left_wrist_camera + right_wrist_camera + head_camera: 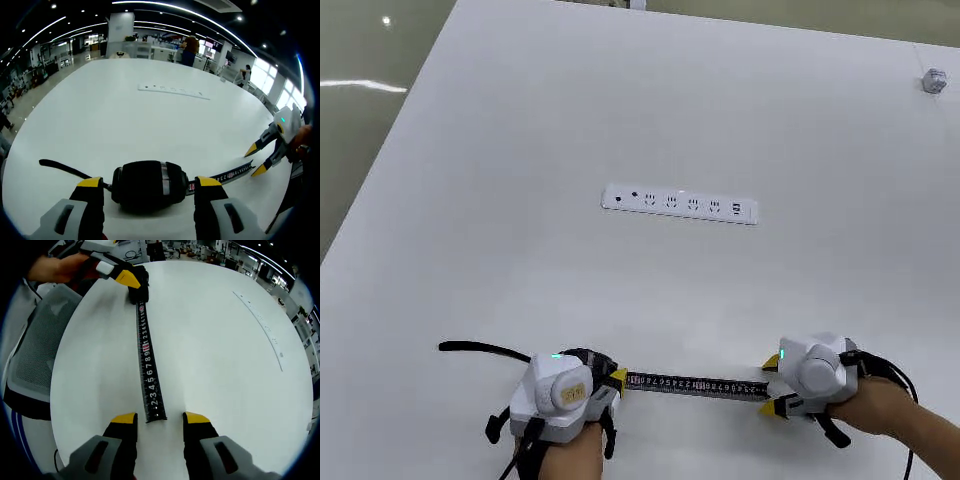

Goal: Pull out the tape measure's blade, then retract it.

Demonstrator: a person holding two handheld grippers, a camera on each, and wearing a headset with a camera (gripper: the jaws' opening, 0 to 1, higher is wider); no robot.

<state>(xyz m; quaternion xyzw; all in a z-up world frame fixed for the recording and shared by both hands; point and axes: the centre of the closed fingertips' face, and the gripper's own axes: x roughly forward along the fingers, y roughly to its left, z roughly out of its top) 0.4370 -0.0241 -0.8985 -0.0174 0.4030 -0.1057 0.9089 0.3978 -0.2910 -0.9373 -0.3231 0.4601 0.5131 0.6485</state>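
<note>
Right gripper point(161, 419): jaws apart, holding nothing. The blade point(147, 365) tip lies flat on the table point(620, 120) between the two tips, touching neither. Left gripper point(149, 182): jaws close around the black tape case point(145, 186), thin gaps at the tips in the left gripper view, so can't tell whether it's really clamped. The blade runs out from the case straight to the right gripper, numbers up. The case strap point(65, 167) trails off the far side, and the power strip point(680, 204) is well apart up the table. My read is pull-out done, retract pending. Risks: nothing holds the tip, so if the lock lets go the spring will whip the blade back hard into the case. If the left hold is loose, the case skids or twists toward the blade instead of reeling in. Safer with the right jaws on the tip, feeding it back.
</note>
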